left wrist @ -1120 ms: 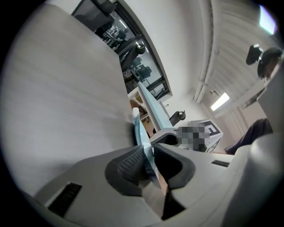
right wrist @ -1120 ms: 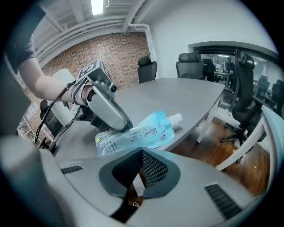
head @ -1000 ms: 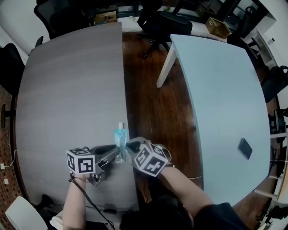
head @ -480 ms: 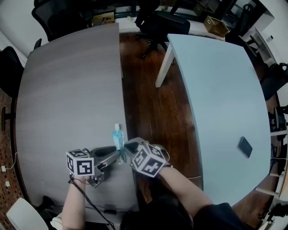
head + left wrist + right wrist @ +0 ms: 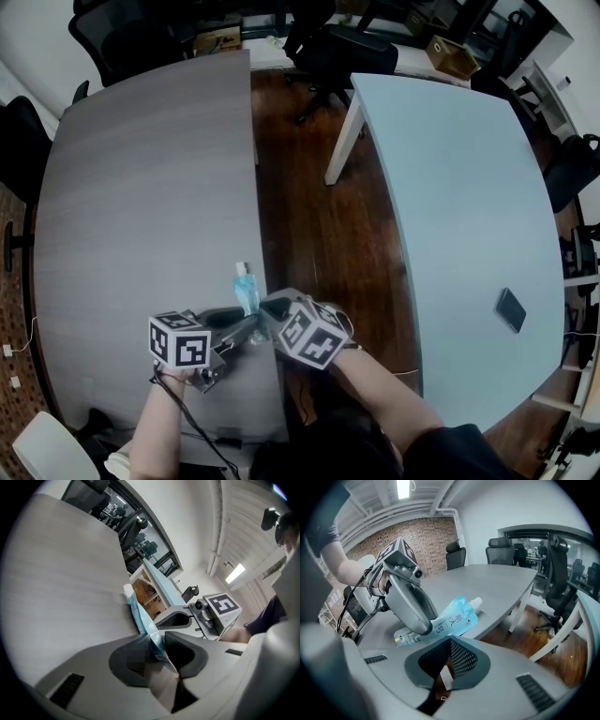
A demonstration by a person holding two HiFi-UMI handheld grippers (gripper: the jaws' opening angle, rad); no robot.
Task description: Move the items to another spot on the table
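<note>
A light blue spouted pouch [image 5: 247,289] lies on the grey table [image 5: 141,187] close to its right edge, white cap pointing away from me. My left gripper [image 5: 241,324] reaches it from the near left. In the left gripper view the pouch [image 5: 140,616] runs edge-on between the jaws. They have just been closing a little but still stand off it, so the left gripper [image 5: 158,649] is open around the pouch's lower end. My right gripper [image 5: 271,306] sits just right of the pouch, shut, with nothing in it [image 5: 446,676]. From there the pouch [image 5: 452,618] shows its printed face.
A strip of wooden floor [image 5: 309,216] separates the grey table from a pale blue table [image 5: 469,216], on which a dark phone [image 5: 511,309] lies. Office chairs [image 5: 328,42] and a cardboard box [image 5: 454,56] stand at the far end. The pouch is near the table's edge.
The pouch has sunk from a raised, more upright pose and now lies on the table. The left gripper's jaws have loosened from it. The right gripper has stayed put.
</note>
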